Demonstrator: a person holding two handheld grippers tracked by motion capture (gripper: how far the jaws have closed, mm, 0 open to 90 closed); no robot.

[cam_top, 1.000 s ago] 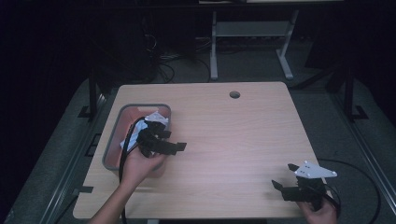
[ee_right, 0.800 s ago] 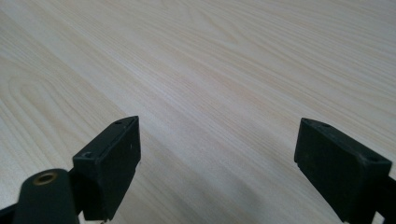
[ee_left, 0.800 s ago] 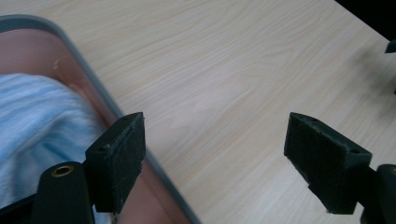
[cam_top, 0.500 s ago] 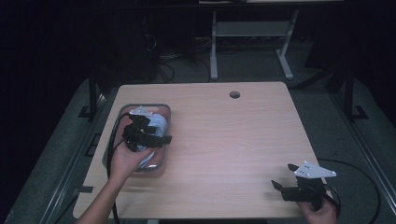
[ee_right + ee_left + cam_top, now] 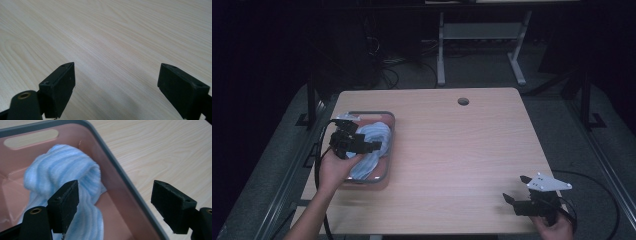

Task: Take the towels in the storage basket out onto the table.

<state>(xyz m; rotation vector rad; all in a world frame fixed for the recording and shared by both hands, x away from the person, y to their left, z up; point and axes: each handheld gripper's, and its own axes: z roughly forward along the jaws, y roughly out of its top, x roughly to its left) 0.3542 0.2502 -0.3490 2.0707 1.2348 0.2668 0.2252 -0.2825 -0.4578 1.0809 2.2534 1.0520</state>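
The pink bin (image 5: pixel 117 202) runs off the frame; the striped cloth (image 5: pixel 62 170) seems partly hidden behind a jaw.

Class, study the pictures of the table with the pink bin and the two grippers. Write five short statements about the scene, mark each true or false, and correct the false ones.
1. The blue striped cloth lies inside the pink bin. True.
2. The left gripper is shut on the cloth. False: its fingers stand open, holding nothing.
3. The right gripper is open above bare table. True.
4. The bin sits at the table's right edge. False: it sits at the left.
5. The table has a round hole near its far edge. True.
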